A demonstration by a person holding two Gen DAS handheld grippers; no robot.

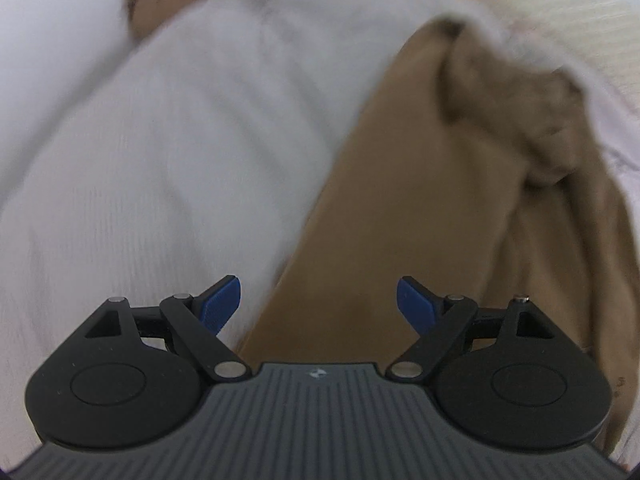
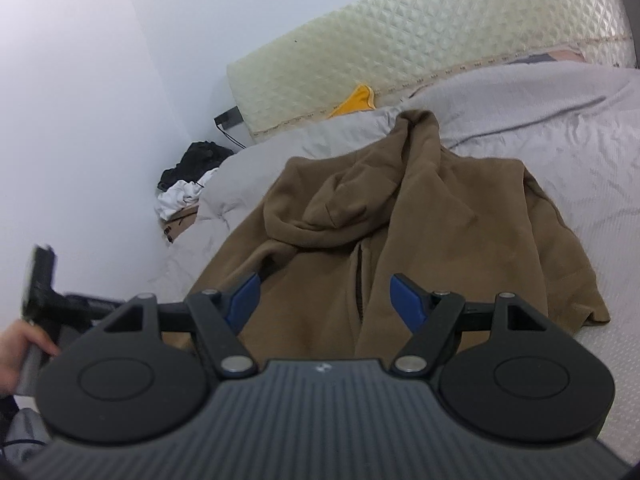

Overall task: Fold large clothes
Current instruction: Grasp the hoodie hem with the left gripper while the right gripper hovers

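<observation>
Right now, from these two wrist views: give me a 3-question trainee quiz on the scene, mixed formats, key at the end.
1. True or false: the brown hoodie lies spread on the grey bedcover, with its hood on top.
2. Multiple choice: the right gripper is A) shut on the hoodie, B) open with nothing between its fingers, C) shut on a pillow.
3. Fill in: the small cloth by the quilted mattress at the far end of the bed is coloured ____.

Key:
1. True.
2. B; the left gripper is open too.
3. Yellow: the yellow cloth peeks out behind the cover.
</observation>
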